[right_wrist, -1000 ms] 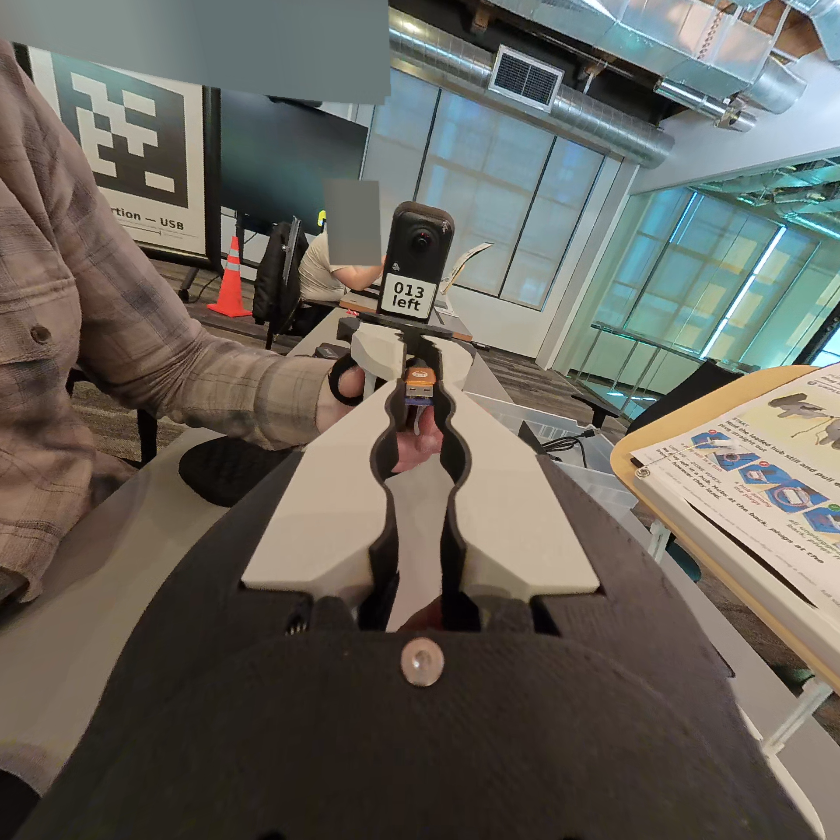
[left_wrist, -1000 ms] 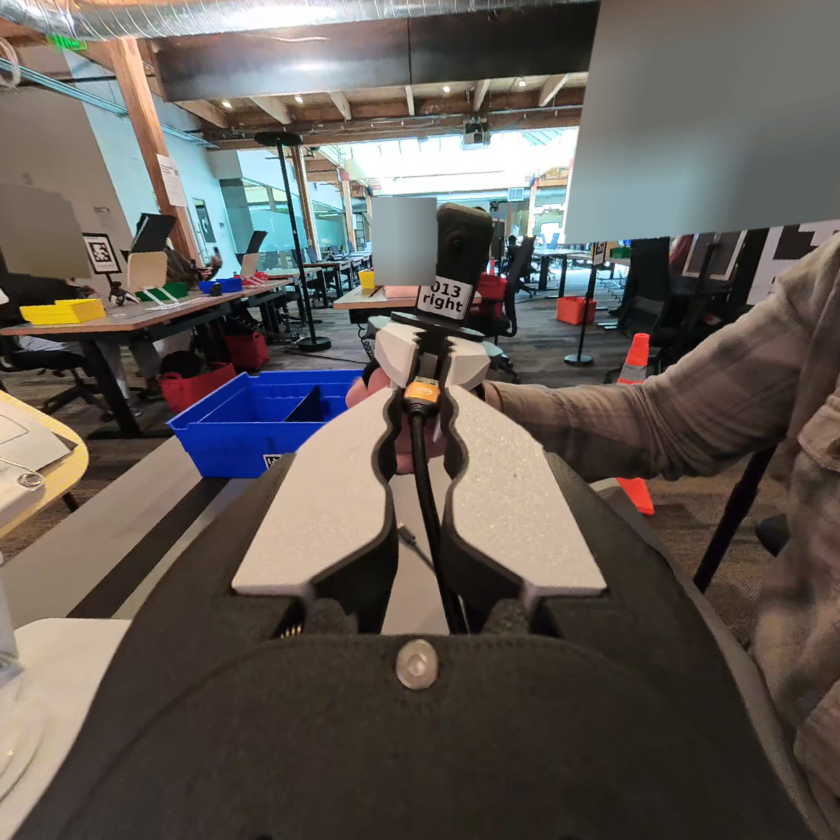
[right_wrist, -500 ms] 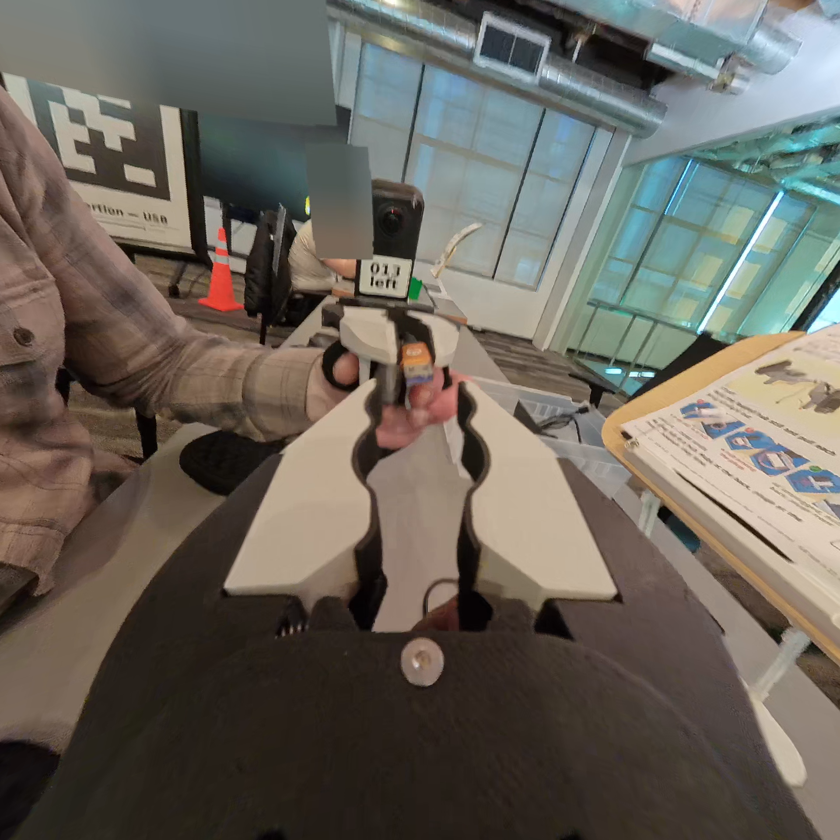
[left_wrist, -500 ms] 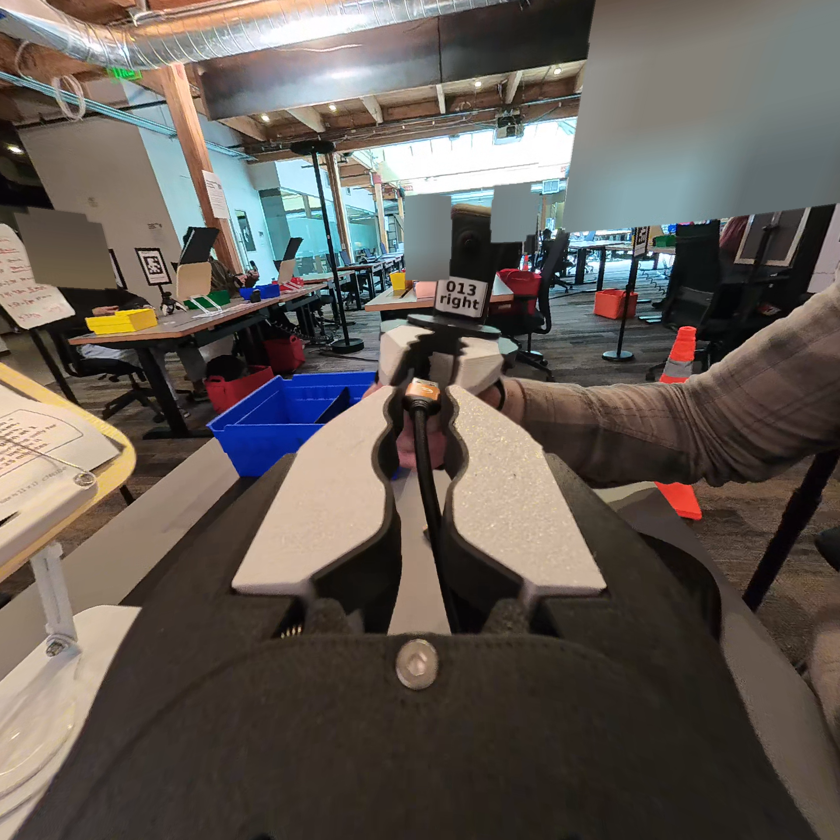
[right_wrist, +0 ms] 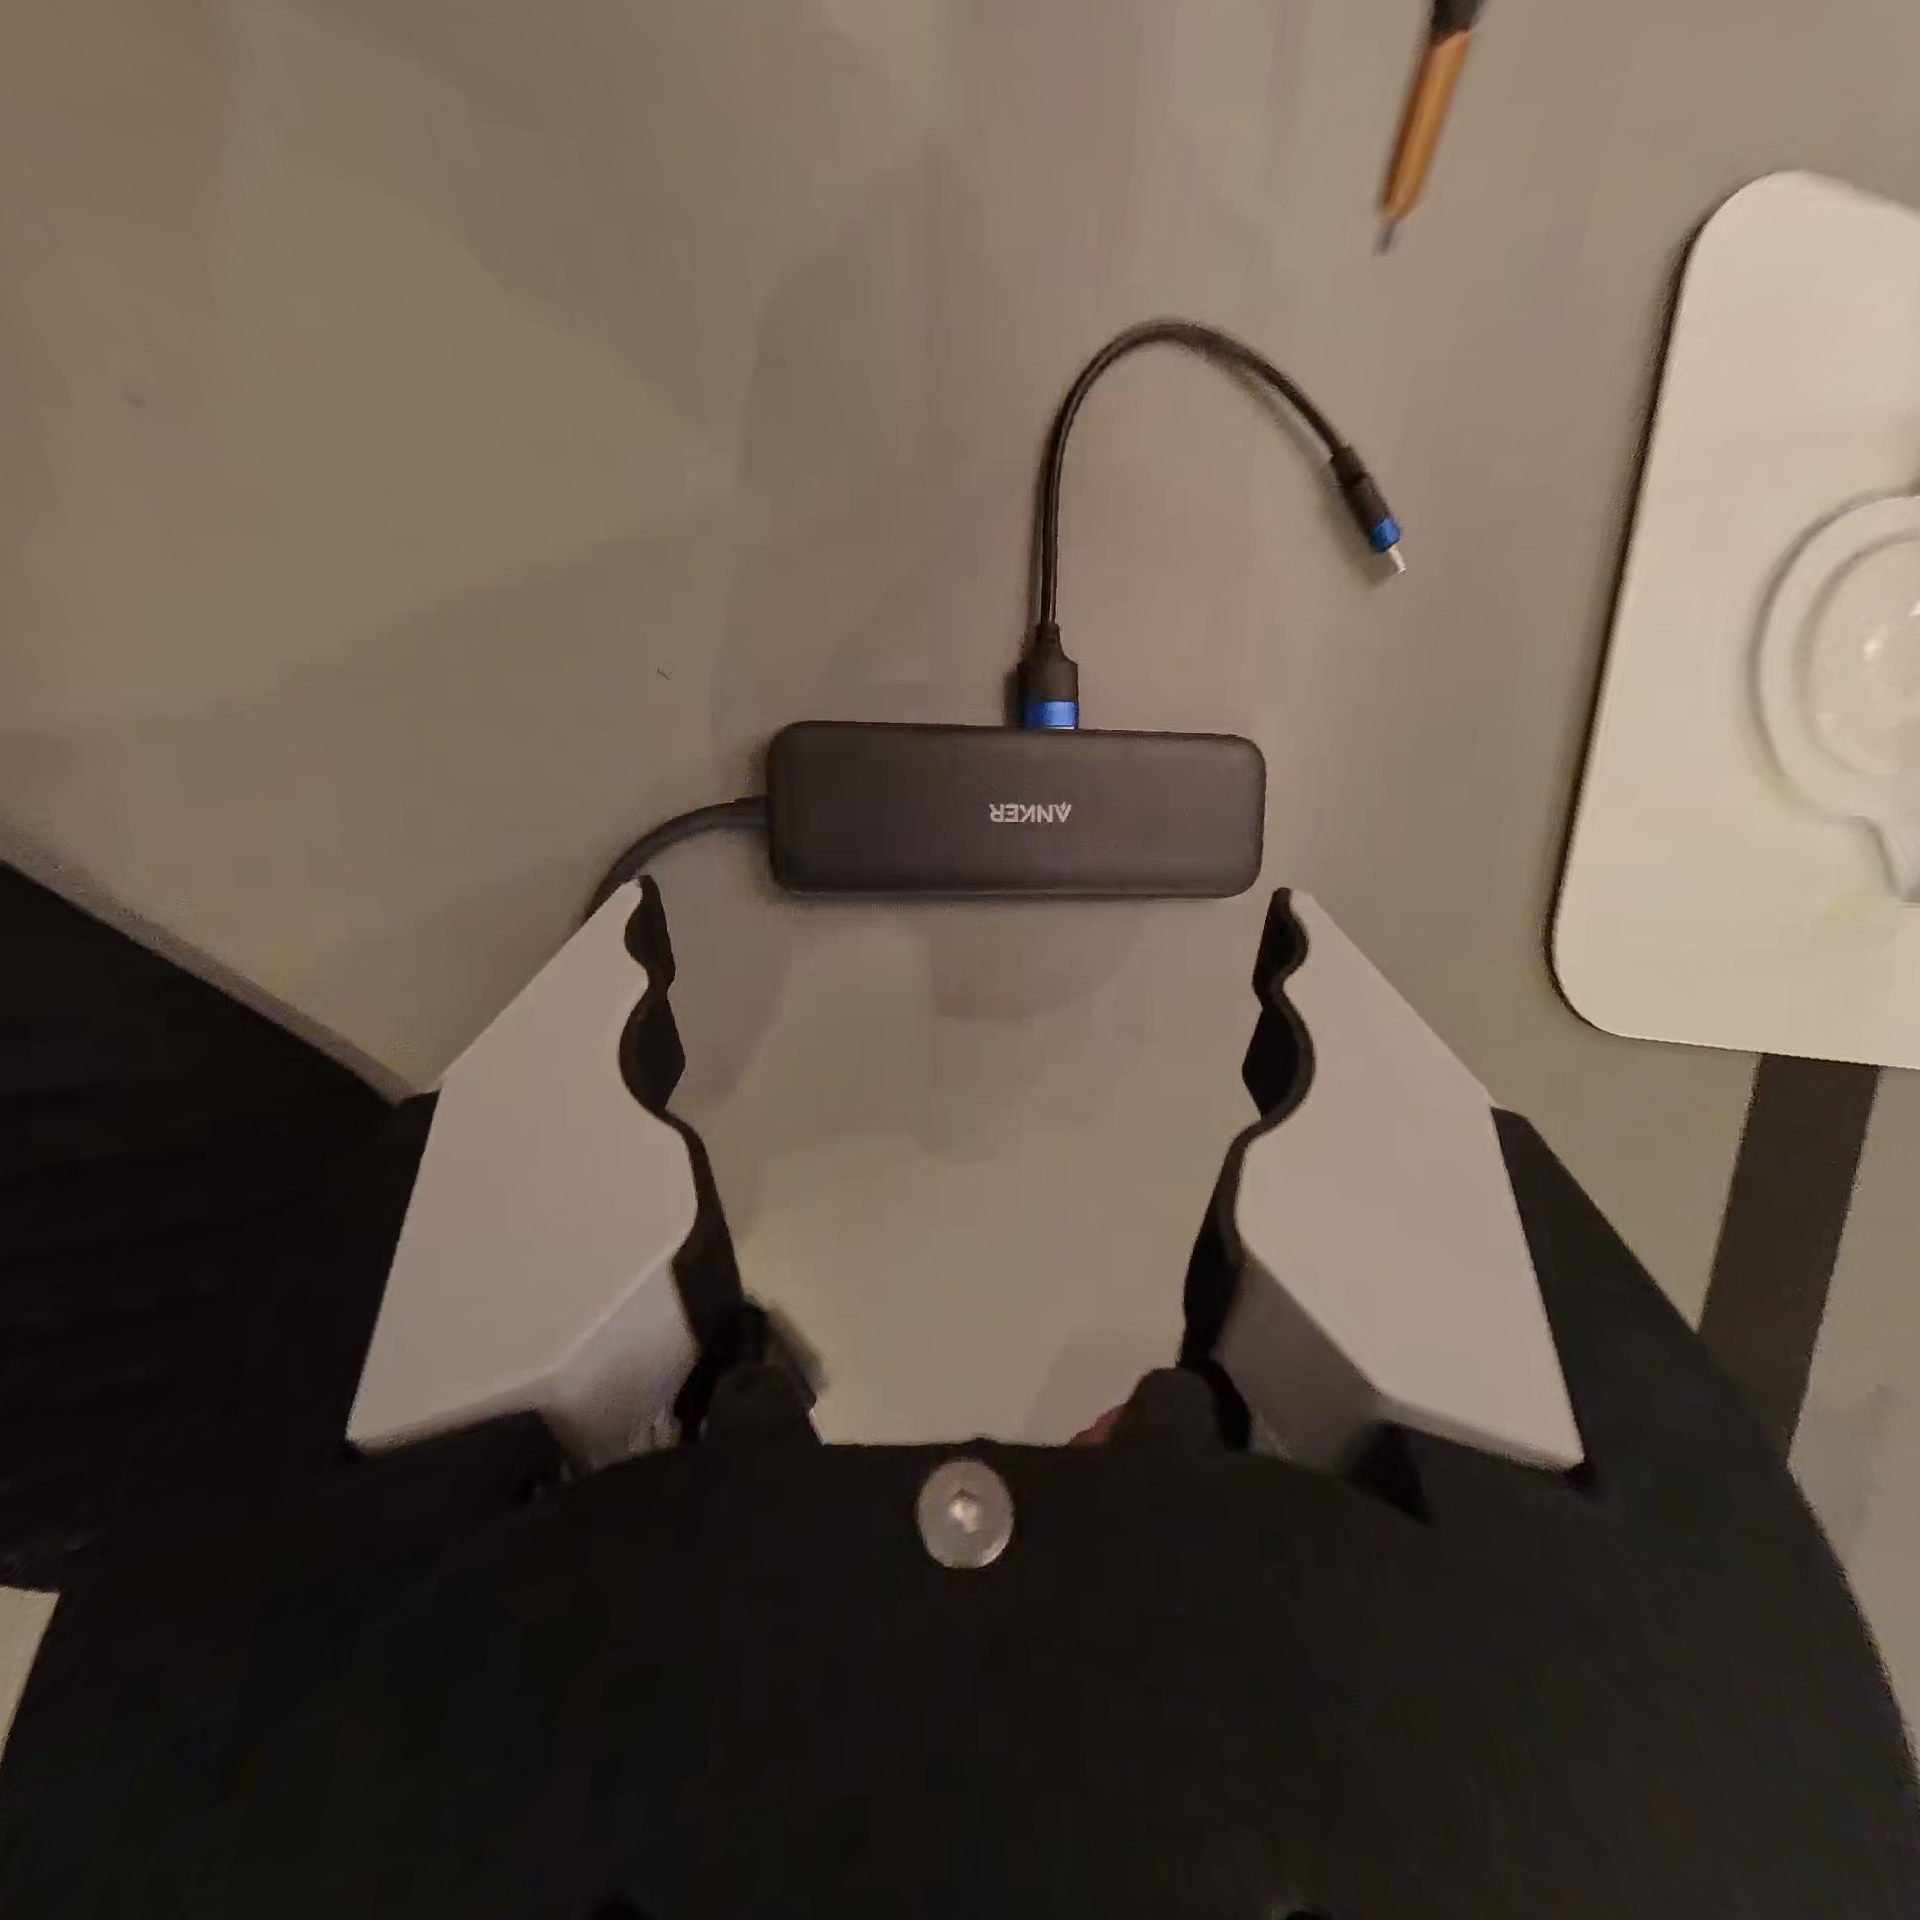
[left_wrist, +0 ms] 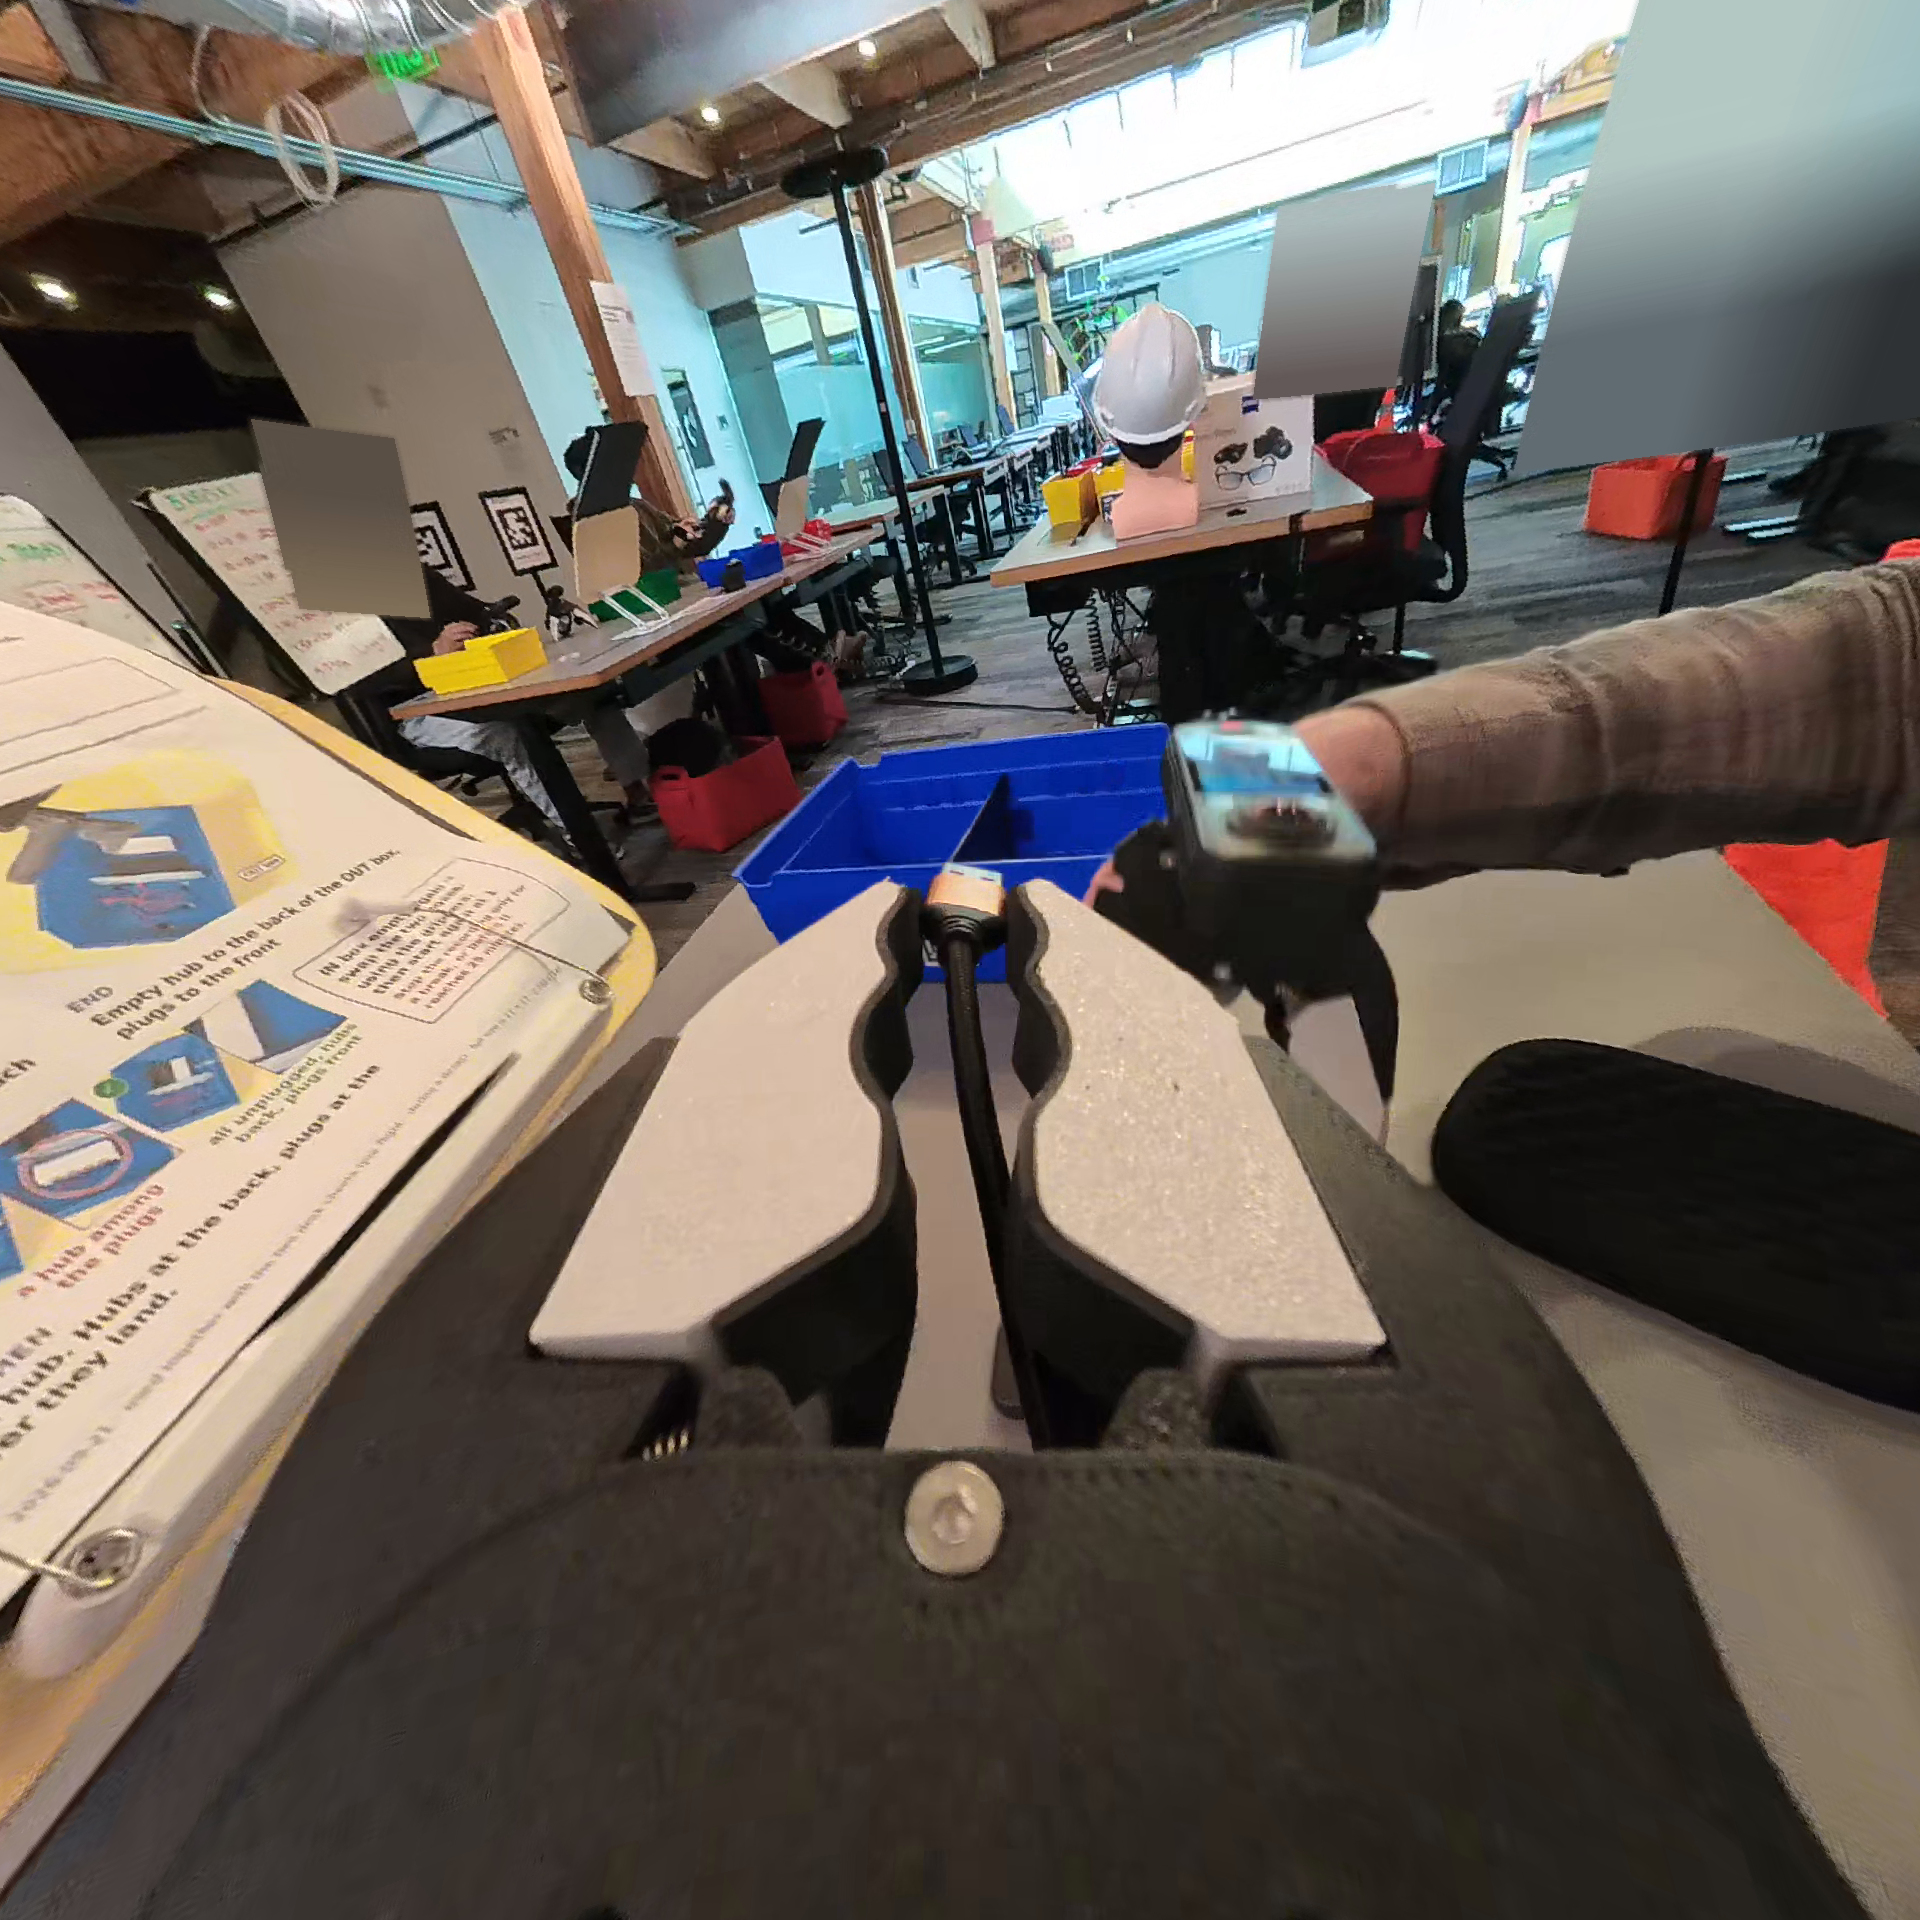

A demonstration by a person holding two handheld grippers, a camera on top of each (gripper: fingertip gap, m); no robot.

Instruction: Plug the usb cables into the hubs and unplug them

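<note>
My left gripper [left_wrist: 961, 914] is shut on a black braided USB cable [left_wrist: 977, 1101] with an orange-gold plug [left_wrist: 964, 902] that sticks out past the fingertips. It is held above the grey table. My right gripper [right_wrist: 961, 914] is open and empty, pointing down at a dark grey USB hub [right_wrist: 1016, 808] that lies flat on the table just beyond the fingertips. A short black cable with blue collars [right_wrist: 1049, 582] is plugged into the hub's far side; its free end [right_wrist: 1382, 540] lies on the table. In the left wrist view the right gripper [left_wrist: 1262, 883] shows at the right, held by a hand.
A blue divided bin [left_wrist: 935, 831] stands at the table's far edge. An instruction sheet on a yellow-edged board [left_wrist: 260, 987] stands at the left. A white stand base [right_wrist: 1745, 623] lies right of the hub. A black pad [left_wrist: 1683, 1195] lies on the table. An orange-gold cable end [right_wrist: 1423, 114] hangs above. The grippers' ends are close to 20 cm from one another. To the dark grey USB hub [right_wrist: 1016, 808]: right tips about 5 cm, left tips about 25 cm.
The right gripper has opened wide, drawn away from the left gripper's plug and swung down to face the hub on the table. The left gripper has turned left, still holding the cable.
</note>
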